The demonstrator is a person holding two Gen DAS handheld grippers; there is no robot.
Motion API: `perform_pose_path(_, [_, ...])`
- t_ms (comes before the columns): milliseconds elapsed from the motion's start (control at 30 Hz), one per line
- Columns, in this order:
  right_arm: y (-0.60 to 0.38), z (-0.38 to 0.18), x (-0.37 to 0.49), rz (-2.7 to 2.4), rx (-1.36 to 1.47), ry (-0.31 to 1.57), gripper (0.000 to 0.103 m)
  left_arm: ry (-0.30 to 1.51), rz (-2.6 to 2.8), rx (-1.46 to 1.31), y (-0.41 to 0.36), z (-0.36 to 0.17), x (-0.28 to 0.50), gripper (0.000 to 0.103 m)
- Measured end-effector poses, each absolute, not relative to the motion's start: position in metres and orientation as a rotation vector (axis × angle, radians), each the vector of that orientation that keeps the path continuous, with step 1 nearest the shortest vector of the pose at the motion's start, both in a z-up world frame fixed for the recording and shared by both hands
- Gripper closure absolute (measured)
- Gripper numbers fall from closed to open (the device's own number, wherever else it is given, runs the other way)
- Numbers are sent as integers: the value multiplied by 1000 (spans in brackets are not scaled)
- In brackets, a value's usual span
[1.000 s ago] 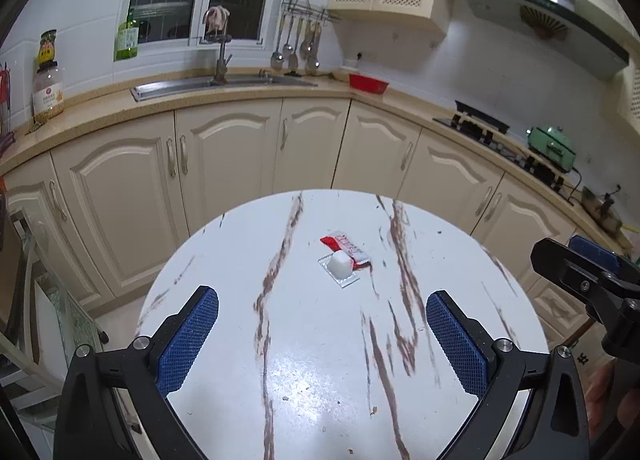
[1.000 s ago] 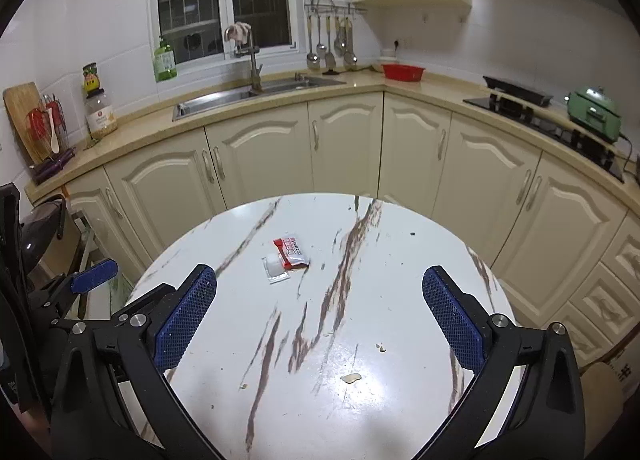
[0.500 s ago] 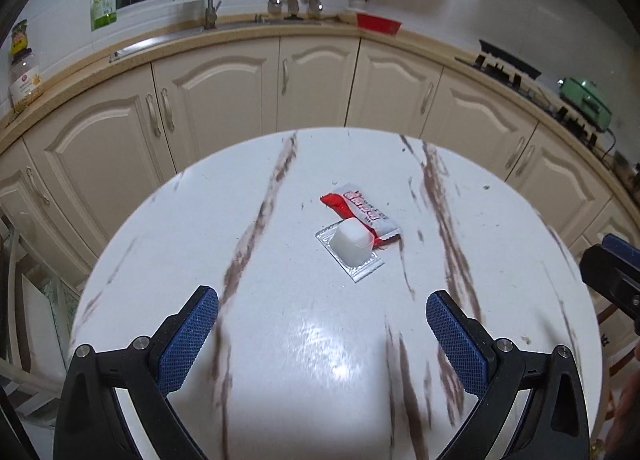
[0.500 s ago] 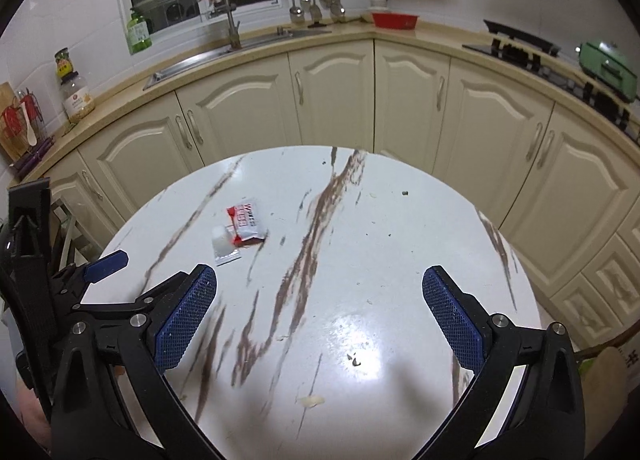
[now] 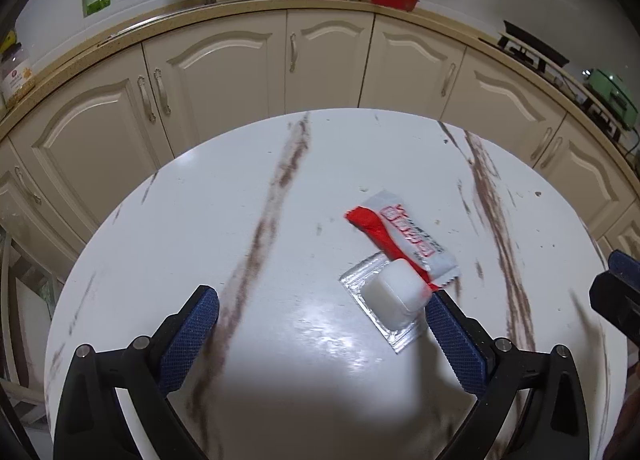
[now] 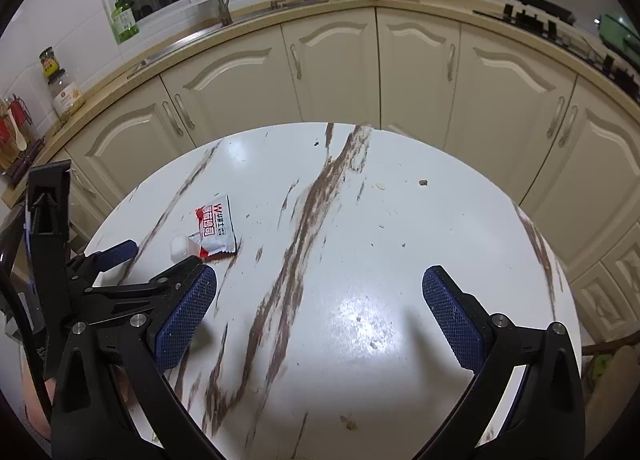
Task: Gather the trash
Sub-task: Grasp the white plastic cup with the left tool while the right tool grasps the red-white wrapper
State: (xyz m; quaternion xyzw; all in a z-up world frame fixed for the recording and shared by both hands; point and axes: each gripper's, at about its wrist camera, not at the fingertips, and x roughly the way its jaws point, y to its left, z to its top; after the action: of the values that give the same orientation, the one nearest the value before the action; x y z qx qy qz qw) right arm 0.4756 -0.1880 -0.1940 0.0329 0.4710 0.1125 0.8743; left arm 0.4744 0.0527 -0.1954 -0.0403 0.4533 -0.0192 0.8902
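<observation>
**Desk:** What is lying at the centre here?

**Photographer:** A red-and-white wrapper [image 5: 402, 238] is lying flat on the round marble table [image 5: 240, 220], its near end overlapping a small white blister pack [image 5: 394, 298] on a clear foil square. Both pieces of trash are sitting on the tabletop, gripped by nothing. Crumbs [image 6: 423, 182] are dotting the far side of the table in the right wrist view.

**Desk:** And the grippers?

**Photographer:** The left gripper [image 5: 320, 324] is hanging low over the table with its blue pads spread wide, its right pad [image 5: 456, 340] just beside the blister pack's edge. The right gripper [image 6: 318, 318] is also standing open and holding nothing, off to the side over bare marble.

**Desk:** What is changing?

**Photographer:** Over the last second the left gripper has been closing in: the trash, small and mid-table a second ago, is now filling the space by its right pad, and the kitchen cabinets [image 5: 224, 72] are sliding up out of frame. The right gripper is tilting down too.

**Desk:** Meaning?

**Photographer:** By my reading, a pickup is approaching; the pack sits off-centre, so the open jaws would need shifting right to straddle it.
</observation>
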Motion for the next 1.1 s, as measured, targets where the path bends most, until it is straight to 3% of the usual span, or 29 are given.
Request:
perform_pose_path(400, [-147,-217,502,284,-2,1025,0,927,-20,-81,57,-210,510,6])
perform_pose_path(567, [-126,-225,513,315,-28,1045,1,897,-45,-81,65,-211,496,39])
perform_pose_path(767, [-108,-232,520,339,-47,1058,1,886,-84,-85,92,-216,473,58])
perform_pose_path(900, [-91,-238,525,363,-84,1072,2,882,-102,-106,106,-215,457,65])
perform_pose_path(1100, [-67,-249,526,366,-185,1060,15,875,-127,-147,123,-214,440,68])
